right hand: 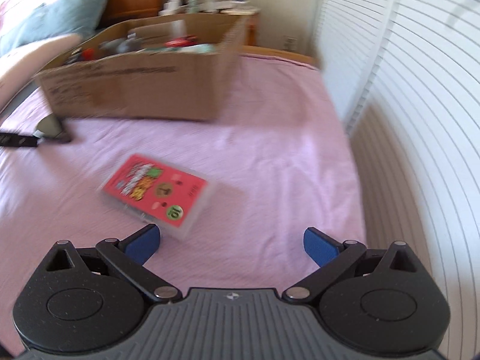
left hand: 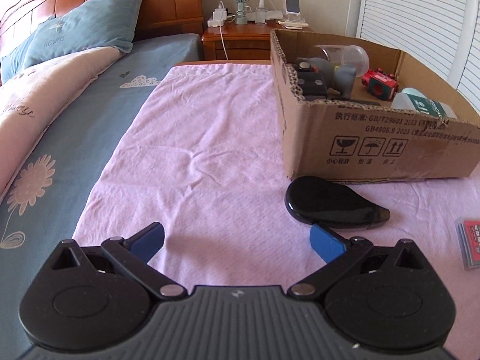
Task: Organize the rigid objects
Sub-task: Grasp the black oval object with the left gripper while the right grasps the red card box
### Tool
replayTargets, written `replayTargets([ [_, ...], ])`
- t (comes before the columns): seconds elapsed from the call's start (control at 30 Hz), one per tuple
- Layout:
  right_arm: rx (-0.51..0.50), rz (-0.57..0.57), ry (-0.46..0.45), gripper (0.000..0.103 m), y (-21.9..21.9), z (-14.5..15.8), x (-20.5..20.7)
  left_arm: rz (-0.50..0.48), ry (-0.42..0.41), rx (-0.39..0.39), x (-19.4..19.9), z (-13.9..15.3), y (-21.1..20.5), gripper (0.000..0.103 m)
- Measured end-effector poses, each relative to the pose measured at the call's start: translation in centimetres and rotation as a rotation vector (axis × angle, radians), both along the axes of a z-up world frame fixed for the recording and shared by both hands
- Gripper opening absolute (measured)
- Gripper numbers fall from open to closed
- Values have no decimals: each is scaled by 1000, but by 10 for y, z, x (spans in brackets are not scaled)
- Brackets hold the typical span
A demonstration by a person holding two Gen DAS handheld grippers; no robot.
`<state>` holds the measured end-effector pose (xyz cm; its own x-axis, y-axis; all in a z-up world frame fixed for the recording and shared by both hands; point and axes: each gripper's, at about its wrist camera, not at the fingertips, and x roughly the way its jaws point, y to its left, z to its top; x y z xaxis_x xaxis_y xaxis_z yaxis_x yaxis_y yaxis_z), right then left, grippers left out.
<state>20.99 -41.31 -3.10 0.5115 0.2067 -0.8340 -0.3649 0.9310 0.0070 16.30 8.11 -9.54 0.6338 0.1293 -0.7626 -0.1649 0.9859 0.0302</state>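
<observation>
Both grippers empty, jaws spread: left gripper (left hand: 237, 240), right gripper (right hand: 231, 241). Glossy black teardrop-shaped plastic device (left hand: 330, 207) lies near the brown cardboard box (left hand: 375, 150); red-labelled clear plastic case (right hand: 156, 190) sits ahead-left of right gripper. Pickup stage, judged; next requires closing on the case.

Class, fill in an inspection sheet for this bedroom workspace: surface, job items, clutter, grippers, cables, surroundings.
Surface: pink cloth, wrinkled.
Job's things: cardboard box partly filled; black glossy object before it; red card case lying flat.
Clutter: nothing seen on the cloth beyond these.
Grippers: left gripper open, empty; right gripper open, empty.
Cables: white cable hanging down the nightstand.
Surroundings: bed with blue pillow; louvred doors.
</observation>
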Motion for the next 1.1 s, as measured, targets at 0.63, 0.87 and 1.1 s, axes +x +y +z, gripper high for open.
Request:
replayTargets([
  [0.63,31,66,-36,103,37,2,-31,-218,-71,-42,-6,-6,-43,103],
  [0.87,24,62,-26,103,37,2,-31,-235,-53,-43,6,-5,-43,103],
  [1.1,20,57,-17,103,38,2,-30,-234,-50,-43,18,-5,-46,103],
])
